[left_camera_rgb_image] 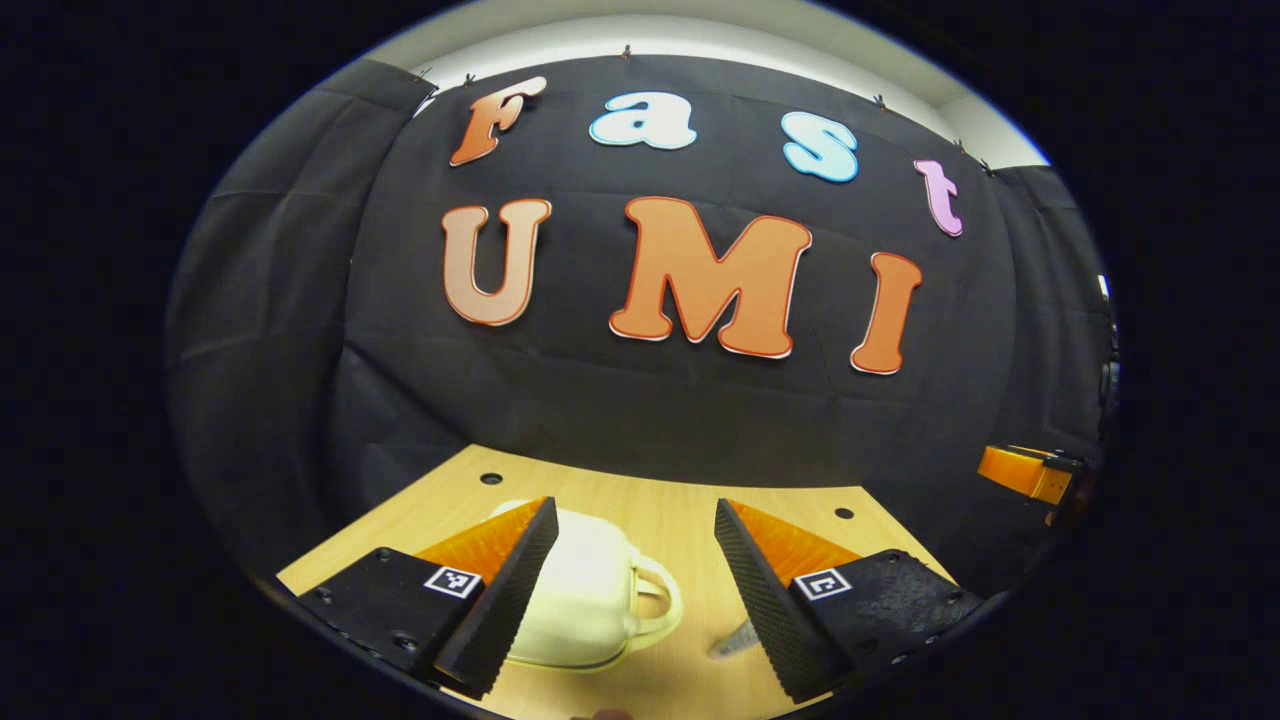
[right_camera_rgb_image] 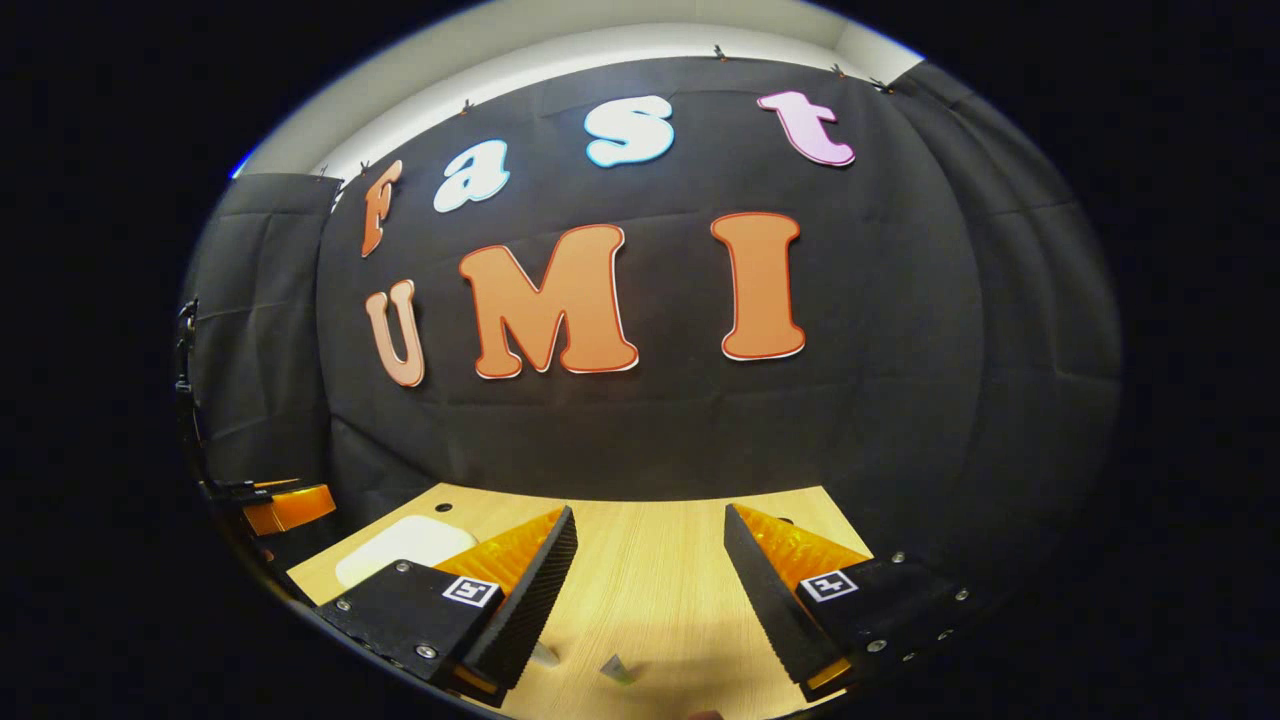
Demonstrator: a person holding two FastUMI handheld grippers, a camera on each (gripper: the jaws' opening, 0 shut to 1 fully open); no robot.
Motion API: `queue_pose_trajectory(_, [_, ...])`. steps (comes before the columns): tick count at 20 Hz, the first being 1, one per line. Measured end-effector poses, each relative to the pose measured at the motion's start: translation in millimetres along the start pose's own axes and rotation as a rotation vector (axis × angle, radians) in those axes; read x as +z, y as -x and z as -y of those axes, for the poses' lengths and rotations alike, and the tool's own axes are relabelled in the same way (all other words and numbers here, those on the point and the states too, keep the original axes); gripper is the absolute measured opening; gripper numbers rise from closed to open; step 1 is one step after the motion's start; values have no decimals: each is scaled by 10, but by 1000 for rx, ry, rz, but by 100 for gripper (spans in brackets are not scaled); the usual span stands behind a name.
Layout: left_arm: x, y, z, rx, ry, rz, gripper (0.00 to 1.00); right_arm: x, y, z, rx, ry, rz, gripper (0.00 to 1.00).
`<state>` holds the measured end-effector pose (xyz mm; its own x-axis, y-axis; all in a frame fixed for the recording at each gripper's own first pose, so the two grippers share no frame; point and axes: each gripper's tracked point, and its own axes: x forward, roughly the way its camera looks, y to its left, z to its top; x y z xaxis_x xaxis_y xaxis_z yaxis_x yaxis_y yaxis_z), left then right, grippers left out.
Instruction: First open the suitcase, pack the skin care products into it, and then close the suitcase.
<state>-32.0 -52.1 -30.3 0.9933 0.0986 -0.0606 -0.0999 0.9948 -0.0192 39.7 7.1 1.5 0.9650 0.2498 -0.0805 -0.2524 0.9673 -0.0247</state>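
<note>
Cream suitcase [left_camera_rgb_image: 585, 600] lies closed on the table [left_camera_rgb_image: 690, 510], handle facing right, so opening is judged not yet begun. Left gripper [left_camera_rgb_image: 635, 590] hovers just above it, jaws spread, empty. Right gripper [right_camera_rgb_image: 650, 600] likewise spread and empty over bare table, small items [right_camera_rgb_image: 617, 668] beneath it

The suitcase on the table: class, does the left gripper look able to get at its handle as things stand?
Probably yes. The left gripper is open, and the cream suitcase lies closed on the wooden table just ahead, its handle in the gap between the fingers with nothing across the way.
</note>
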Motion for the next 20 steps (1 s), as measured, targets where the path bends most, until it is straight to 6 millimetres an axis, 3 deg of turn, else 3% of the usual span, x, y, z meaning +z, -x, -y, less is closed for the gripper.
queue_pose_trajectory(5, [-84,19,43,25,36,-1,98,-14,-53,-2,39,-7,-13,94])
queue_pose_trajectory(10, [-52,-202,-22,-6,-9,-25,98,-77,-84,13,-12,-23,-35,94])
queue_pose_trajectory(14, [-99,-416,-111,-14,-153,-37,98,-207,-86,7,-51,-13,-54,94])
queue_pose_trajectory(16, [-195,-490,-137,-18,-258,-53,98,-318,-101,14,-68,-14,-82,94])
queue_pose_trajectory(20, [-578,-656,-42,-83,-437,-149,97,-499,-92,58,-101,-56,-129,94])
